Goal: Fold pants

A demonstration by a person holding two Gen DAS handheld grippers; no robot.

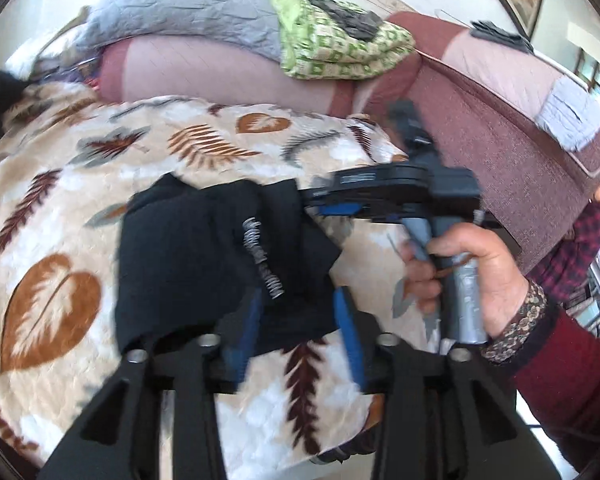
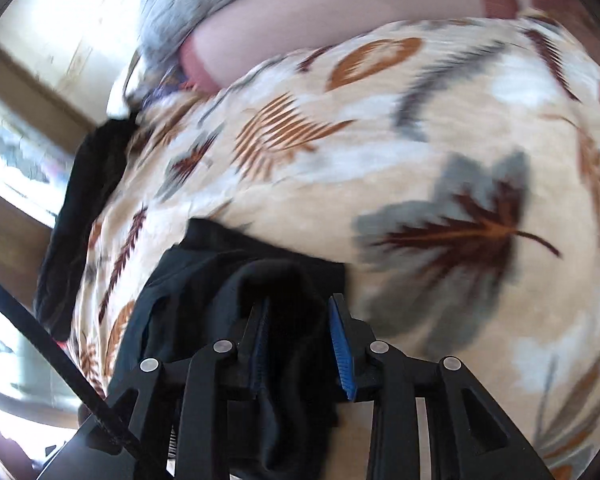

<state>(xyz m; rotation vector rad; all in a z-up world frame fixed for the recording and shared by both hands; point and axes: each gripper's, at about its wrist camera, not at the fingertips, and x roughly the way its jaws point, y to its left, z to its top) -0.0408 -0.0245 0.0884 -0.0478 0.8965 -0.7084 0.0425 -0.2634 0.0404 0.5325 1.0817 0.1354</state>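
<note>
On leaf-print blanket (image 1: pixel 204 140): one black pants (image 1: pixel 204 248), bunched. Between the parted fingers of left gripper (image 1: pixel 300 328) and right gripper (image 2: pixel 300 340); two grippers, neither visibly clamped.

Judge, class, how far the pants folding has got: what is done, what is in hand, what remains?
Done: the black pants already lie bunched into a compact bundle on the leaf-print blanket. In hand: the left gripper and the right gripper both have black cloth between their fingers. Left: the bundle looks rumpled, so flattening and squaring probably remain.
</note>
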